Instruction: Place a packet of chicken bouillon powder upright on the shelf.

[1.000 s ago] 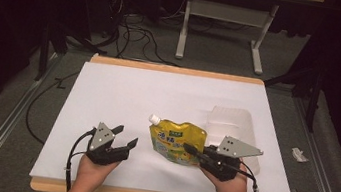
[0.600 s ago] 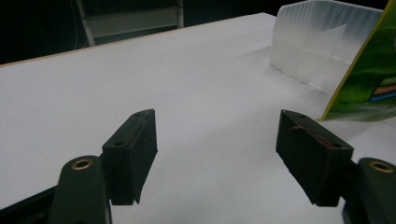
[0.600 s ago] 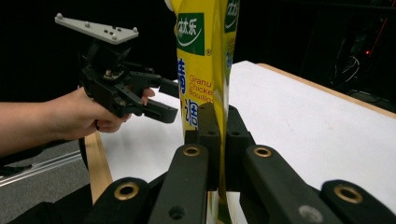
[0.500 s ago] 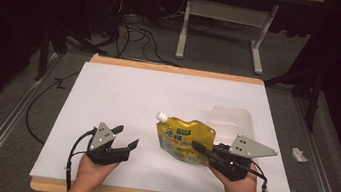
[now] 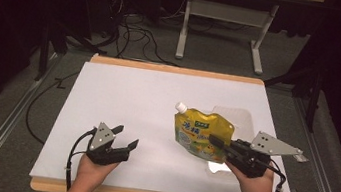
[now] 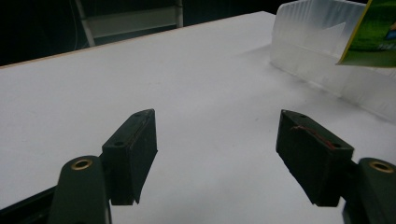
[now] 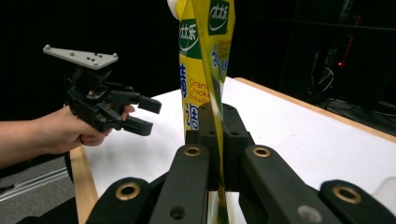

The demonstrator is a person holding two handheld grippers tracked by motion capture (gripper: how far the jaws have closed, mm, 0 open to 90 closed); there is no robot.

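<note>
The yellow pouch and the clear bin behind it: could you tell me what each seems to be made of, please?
The yellow pouch looks like flexible glossy plastic film: printed, thin, with a white spout, pinched flat in the right tongs. The clear bin looks like translucent, frosted rigid plastic, its walls cloudy and straight.

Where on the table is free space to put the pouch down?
The white table top is bare along its far edge and whole left half, beyond the left gripper. It is crowded at the right: pouch, clear plastic tray, right gripper.
</note>
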